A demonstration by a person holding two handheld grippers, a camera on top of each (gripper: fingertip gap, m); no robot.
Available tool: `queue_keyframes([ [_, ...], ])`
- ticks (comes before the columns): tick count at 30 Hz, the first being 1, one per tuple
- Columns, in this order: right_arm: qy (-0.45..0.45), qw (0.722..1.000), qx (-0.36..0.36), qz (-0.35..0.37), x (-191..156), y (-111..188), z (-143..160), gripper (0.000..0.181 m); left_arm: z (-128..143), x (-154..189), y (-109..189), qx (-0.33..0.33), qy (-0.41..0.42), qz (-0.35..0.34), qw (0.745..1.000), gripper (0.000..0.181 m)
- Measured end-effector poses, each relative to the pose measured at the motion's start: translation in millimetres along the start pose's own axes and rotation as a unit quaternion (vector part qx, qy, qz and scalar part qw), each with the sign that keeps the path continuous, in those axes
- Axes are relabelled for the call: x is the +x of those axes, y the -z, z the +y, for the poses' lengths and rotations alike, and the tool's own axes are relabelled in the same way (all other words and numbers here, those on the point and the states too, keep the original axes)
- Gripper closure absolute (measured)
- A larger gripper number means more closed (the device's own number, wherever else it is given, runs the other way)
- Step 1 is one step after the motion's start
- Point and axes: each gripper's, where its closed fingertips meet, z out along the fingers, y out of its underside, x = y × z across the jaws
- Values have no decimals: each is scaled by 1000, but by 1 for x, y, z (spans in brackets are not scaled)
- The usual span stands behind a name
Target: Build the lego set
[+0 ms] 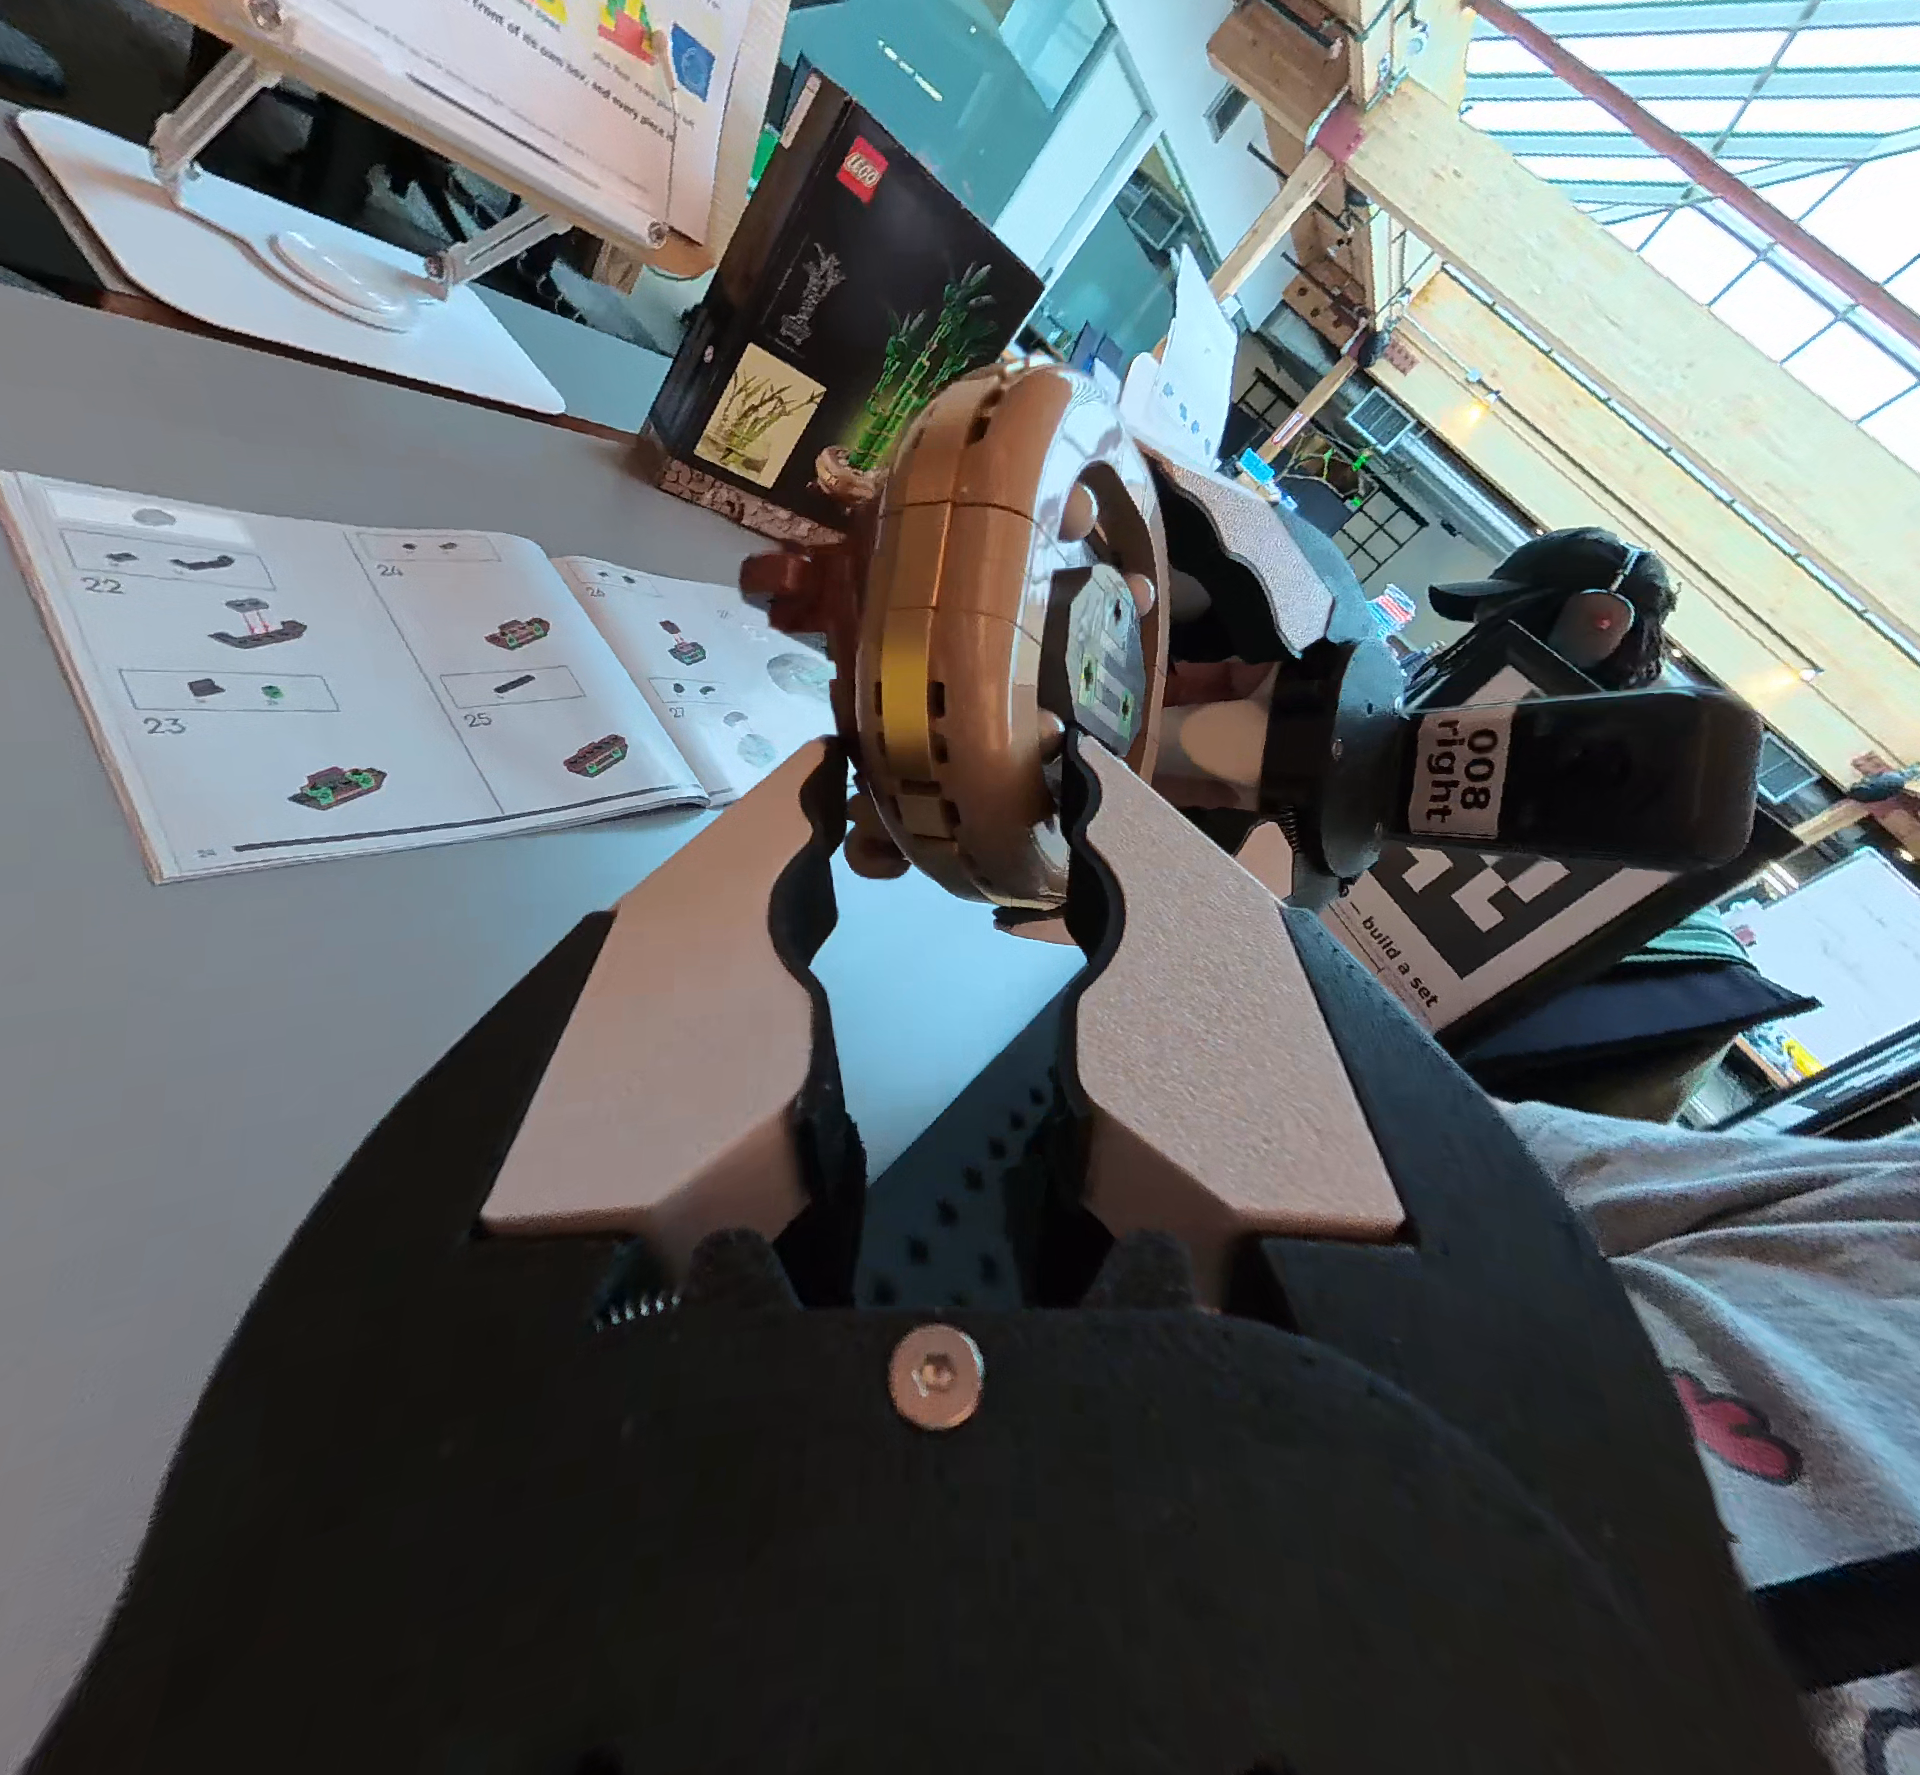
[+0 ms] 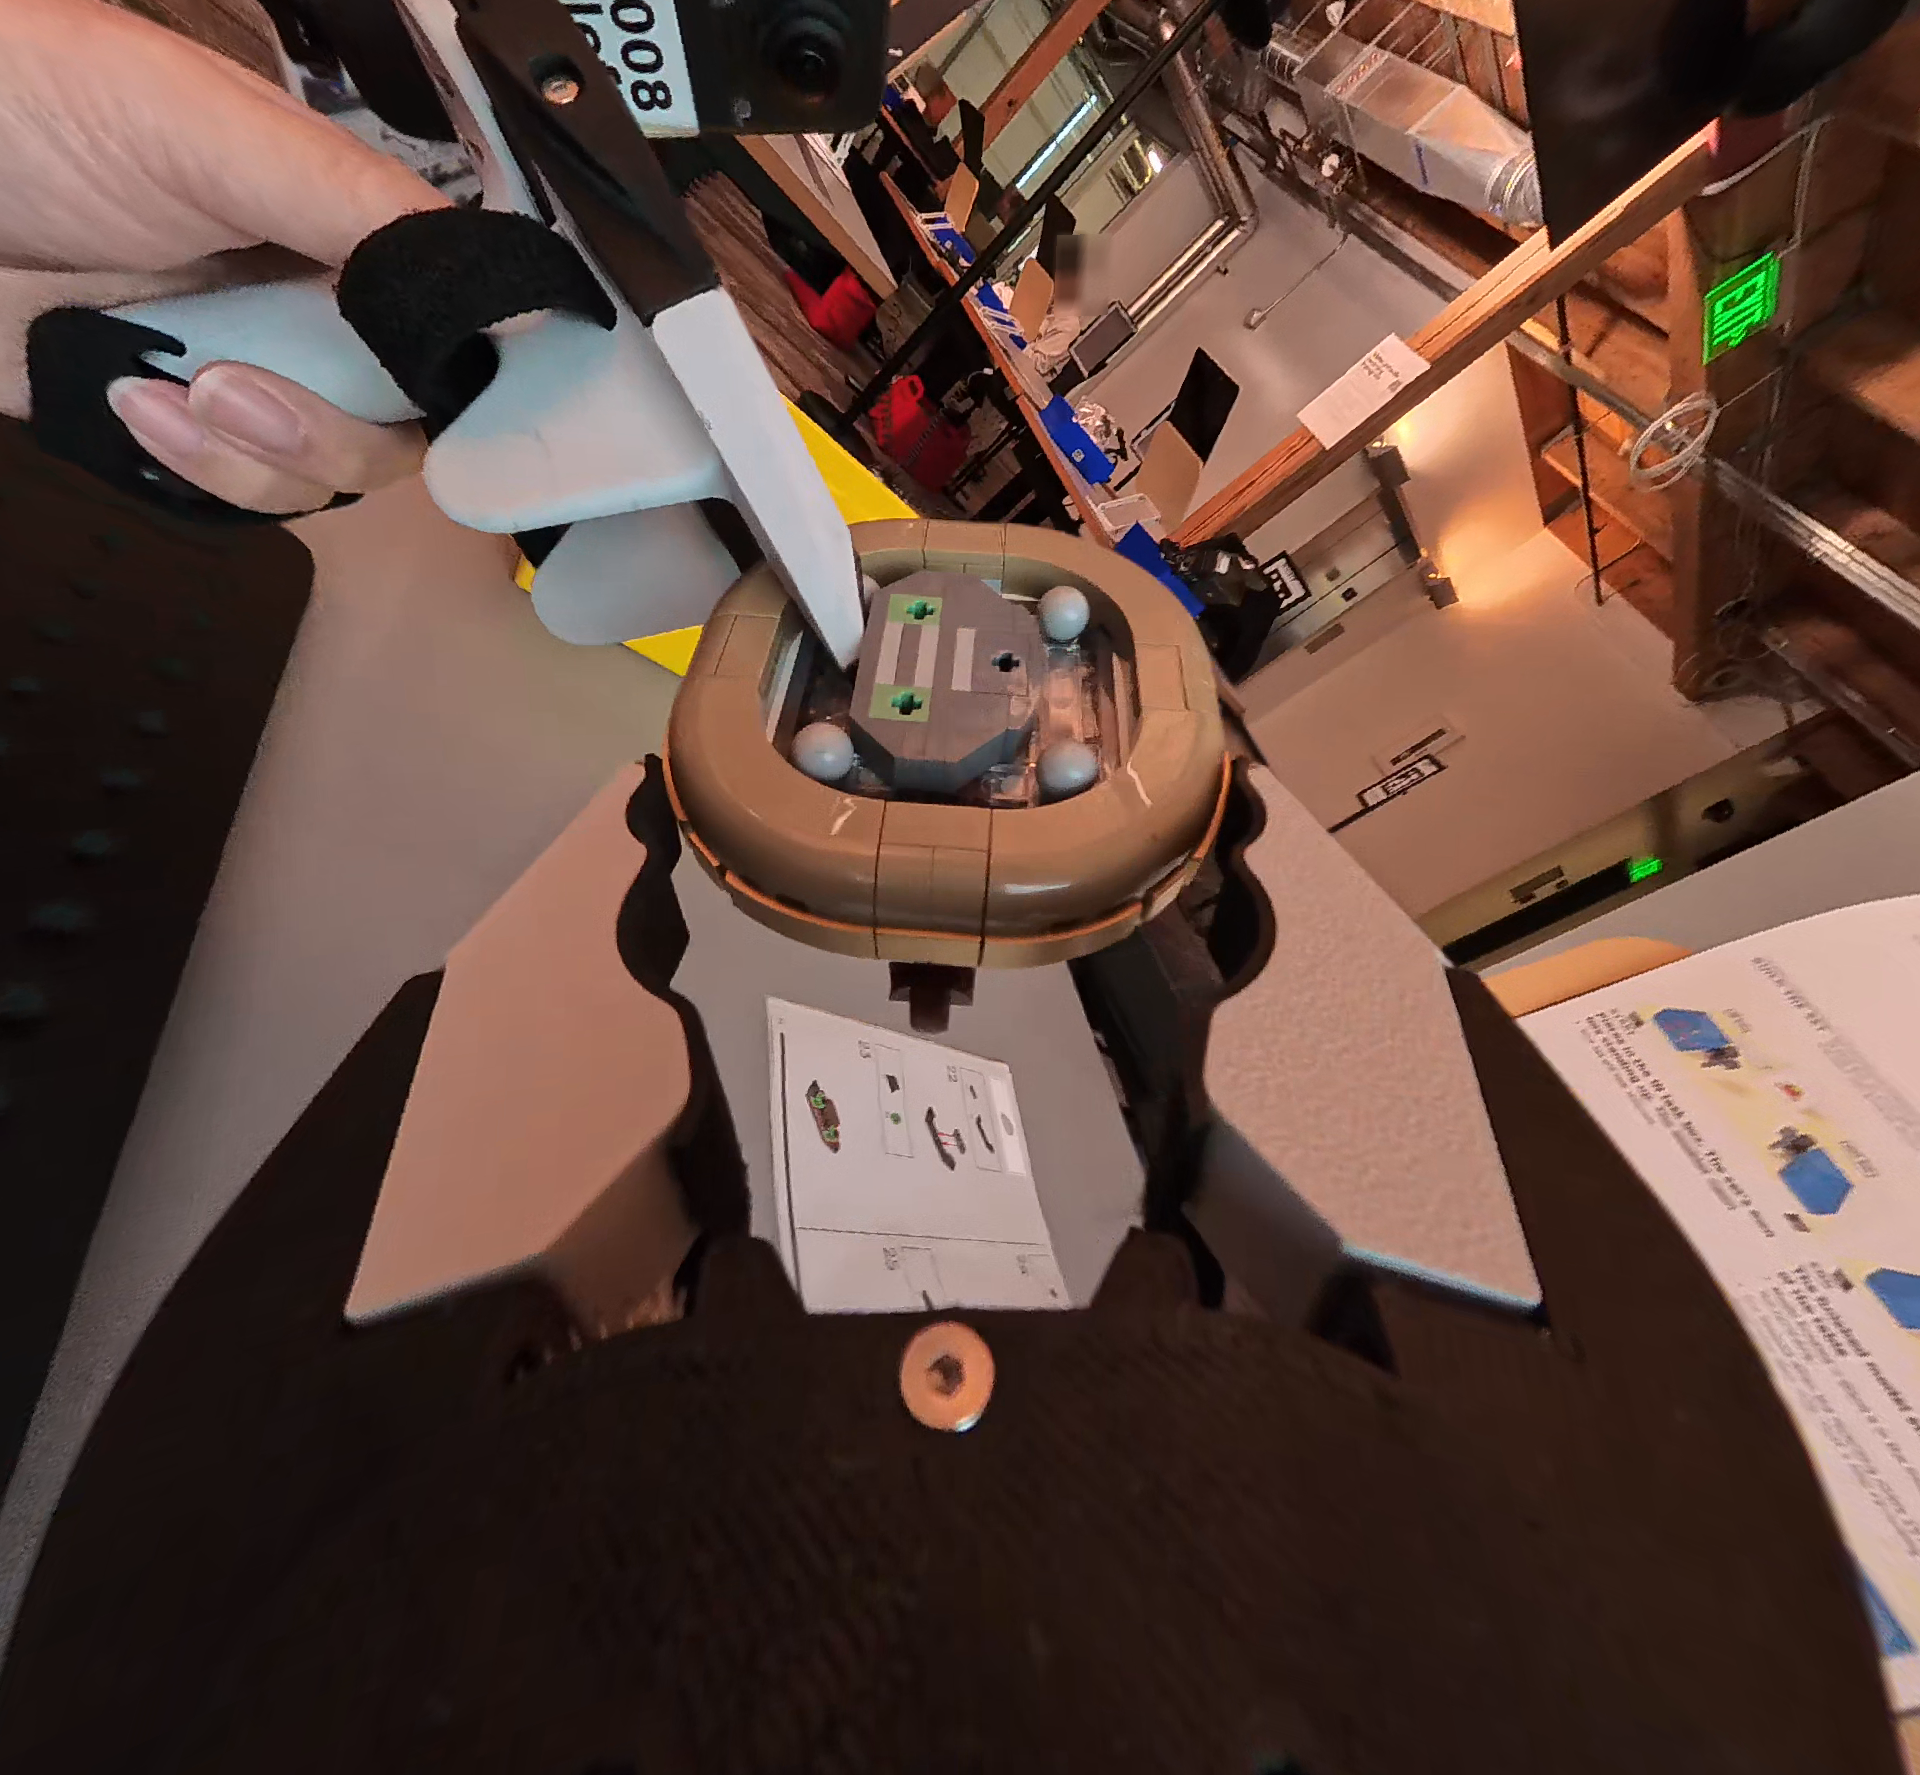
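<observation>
**Pot held by both grippers, grey rock piece being seated**

The tan pot [image 2: 940,769] is lifted off the desk [image 1: 260,946] and is pinched from two directions at once. In the right wrist view it sits right at the tips of the right gripper [image 2: 945,852], rim clamped between the two fingers, opening facing the camera. In the left wrist view the same pot [image 1: 966,645] is seen edge-on, wedged between the fingertips of the left gripper [image 1: 951,790], so that one is closed on the rim too. One left finger [image 2: 790,520] can be seen reaching inside the opening, touching the edge of the grey rock block [image 2: 945,686].

The block with its green studs is sitting in the middle of the pot, between the round grey balls [image 2: 1062,611]. Whether it is fully pressed down can't be told from here.

Step in hand, as a guess: the rock sub-build from the open booklet [image 1: 343,665] (beyond the left gripper, flat on the desk) has been dropped in and is being seated.

Next move probably calls for a firm push straight down on the block while the pot is kept steady by the right gripper, then a check against the booklet. A slip is possible, since only the curved rim is gripped.
</observation>
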Motion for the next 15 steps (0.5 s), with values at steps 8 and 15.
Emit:
queue_keyframes([
  [8,56,998,26,18,4,10,-13,78,-3,19,5,25,-54,18,998,138],
  [15,100,994,38,38,8,18,-34,78,-10,39,11,43,-89,33,995,137],
])
